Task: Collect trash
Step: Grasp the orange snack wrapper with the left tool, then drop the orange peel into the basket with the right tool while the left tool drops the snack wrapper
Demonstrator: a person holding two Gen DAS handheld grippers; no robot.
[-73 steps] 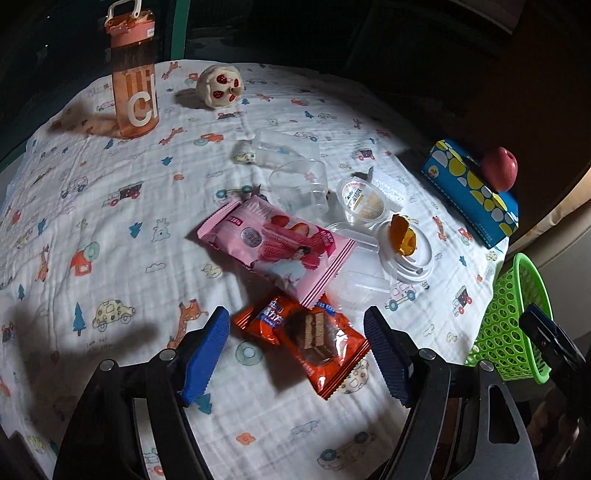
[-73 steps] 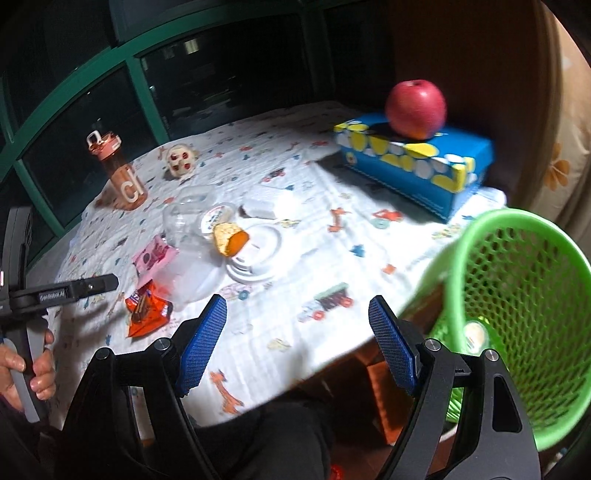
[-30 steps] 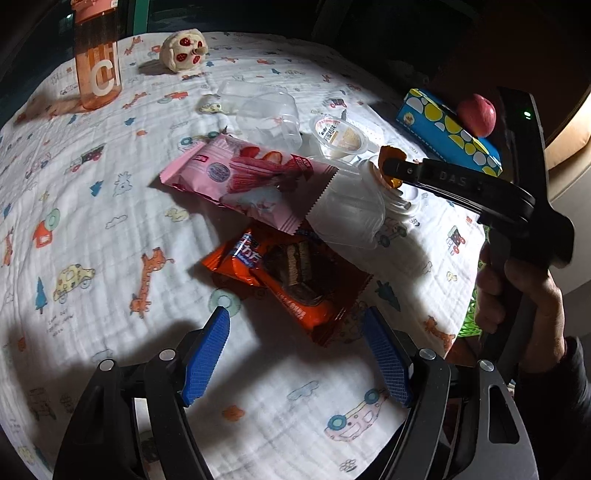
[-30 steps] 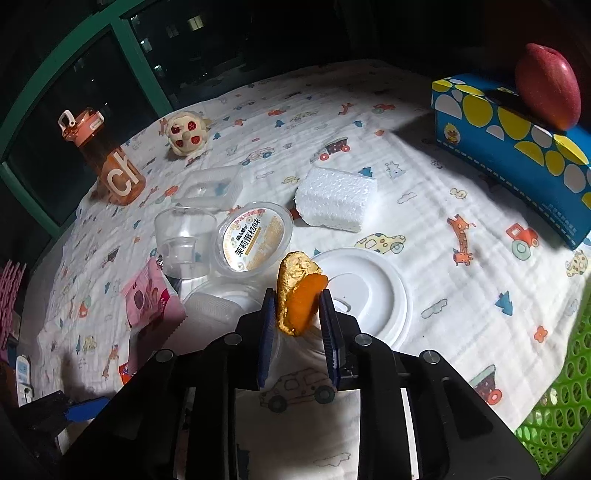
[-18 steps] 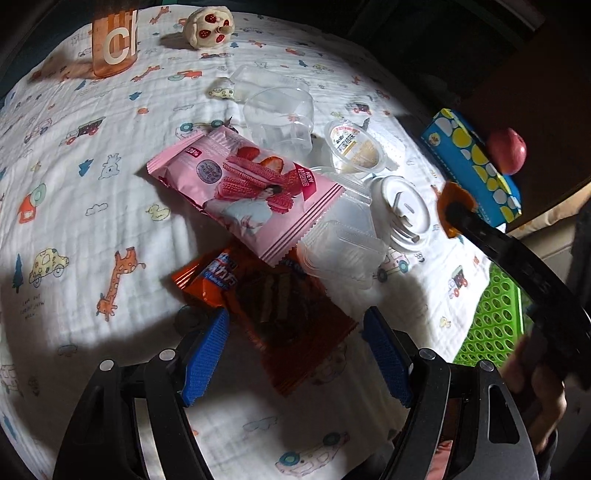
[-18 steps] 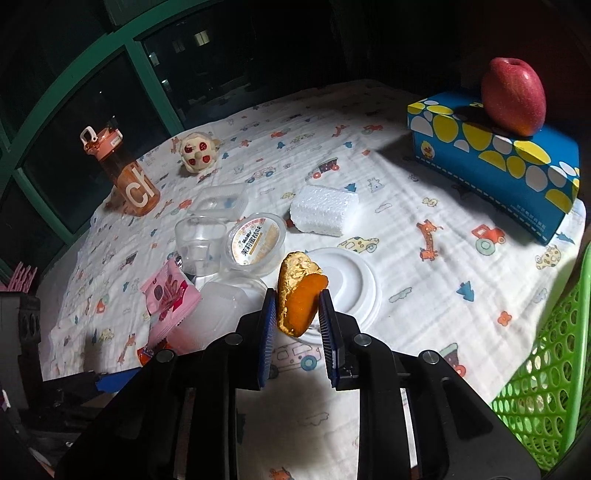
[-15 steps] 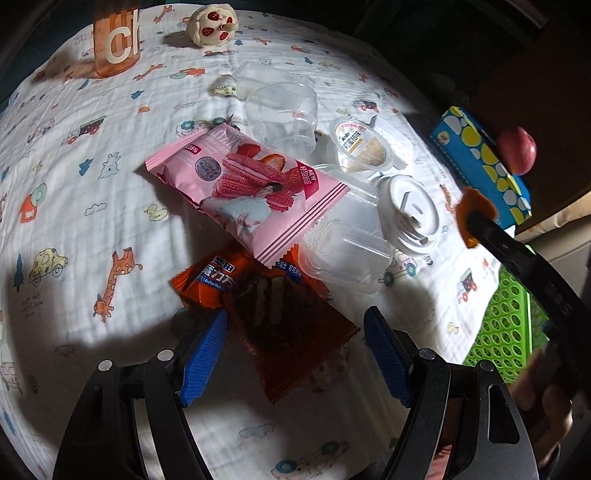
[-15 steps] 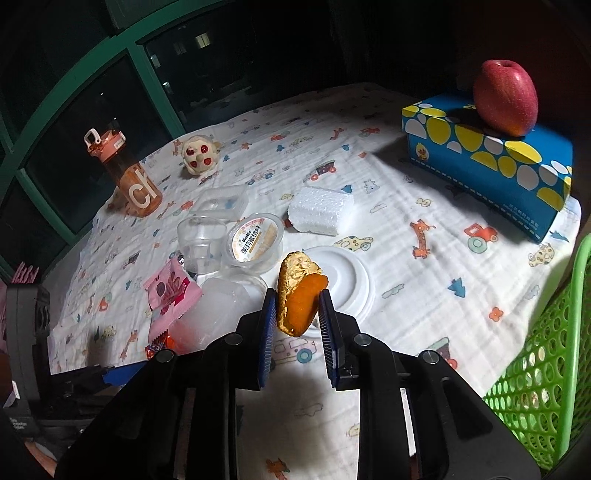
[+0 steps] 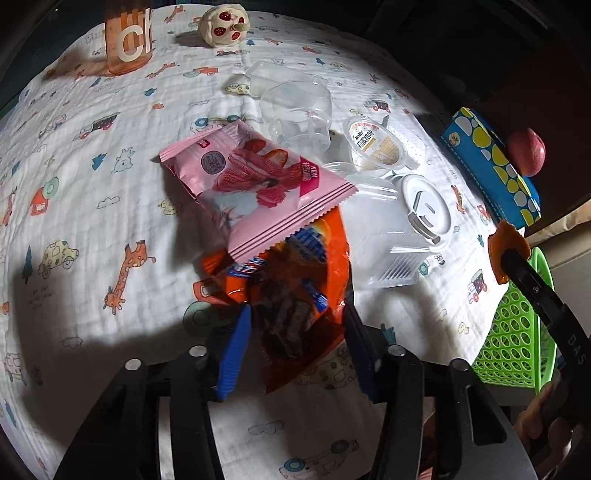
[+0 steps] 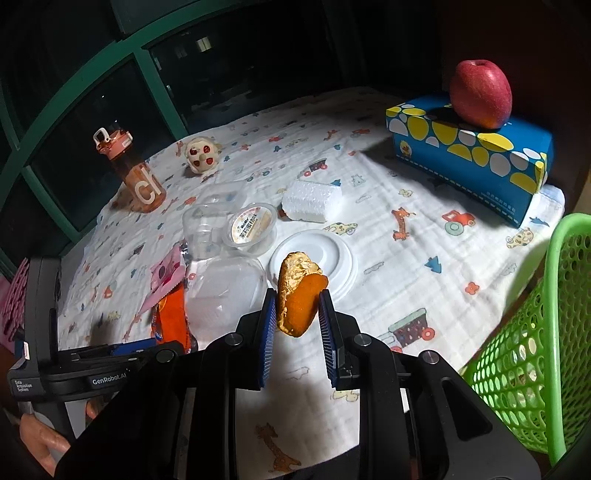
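Orange wafer wrapper (image 9: pixel 295 291) sits between the blue pads of the left hand-held gripper (image 9: pixel 295 347), left wrist view. Jaws are closing on it; the wrapper looks crumpled and blurred, and I cannot tell whether both pads press it yet. Its upper end lies under the pink snack packet (image 9: pixel 255 188). Just right of both: a clear plastic tub (image 9: pixel 388 236), a white round lid (image 9: pixel 426 206) and a sealed pudding cup (image 9: pixel 376 142). A clear cup (image 9: pixel 299 110) lies above the pink packet. Far edge of the cartoon-print cloth (image 9: pixel 92 192) on the counter: orange drink bottle (image 9: pixel 127 37) and a small spotted toy (image 9: pixel 223 26). Right edge: blue tissue box (image 9: pixel 491 166) with a red apple (image 9: pixel 526 151) on it; green mesh basket (image 9: pixel 517 332) below the counter edge.

Right wrist view: right hand-held gripper (image 10: pixel 297 317) is clenched on an orange peel piece (image 10: pixel 299 295), held clear above the cloth, near the white lid. Green basket stands at the right, beside the counter, well apart from the peel. White foam block (image 10: pixel 312 201) lies beyond the lid. Left hand-held gripper shows at lower left, with the orange wrapper at its tips.
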